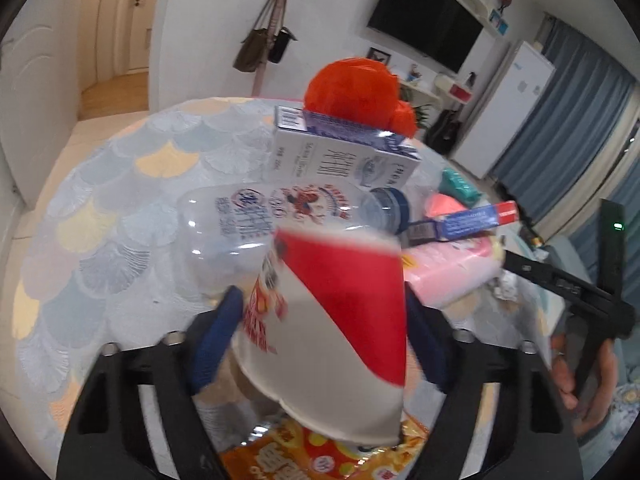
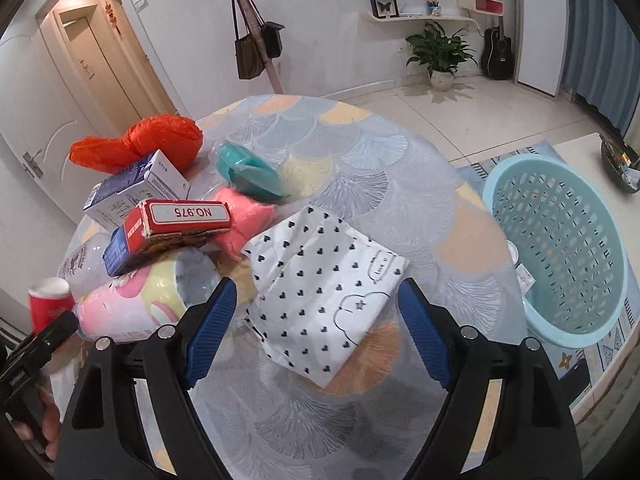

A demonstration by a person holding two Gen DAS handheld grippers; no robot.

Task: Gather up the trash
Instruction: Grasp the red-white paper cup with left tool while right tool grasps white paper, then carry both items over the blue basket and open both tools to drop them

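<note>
The left gripper (image 1: 324,344) is clamped on a red-and-white paper cup (image 1: 332,320), lying tilted between its blue pads, probably for carrying to the pale blue perforated plastic basket (image 2: 560,256) beside the tabletop (image 2: 400,168). The right gripper (image 2: 316,332) stands apart, straddling a white heart-printed paper bag (image 2: 324,288), likely its next pickup. Beyond lie a clear plastic bottle (image 1: 248,224), a blue-and-white carton (image 1: 340,152) and a crumpled orange plastic bag (image 1: 356,88), piled together as trash.

Left wrist view looks forward and down along its tool (image 1: 324,320), very close to a red-and-white paper cup (image 1: 340,312) that fills the middle. Right wrist view sits further back over the surface (image 2: 400,168) — tool (image 2: 316,328) low in frame. Both share the orange bag (image 1: 352,88) (image 2: 160,140) and the milk carton (image 1: 340,148) (image 2: 136,188).
</note>
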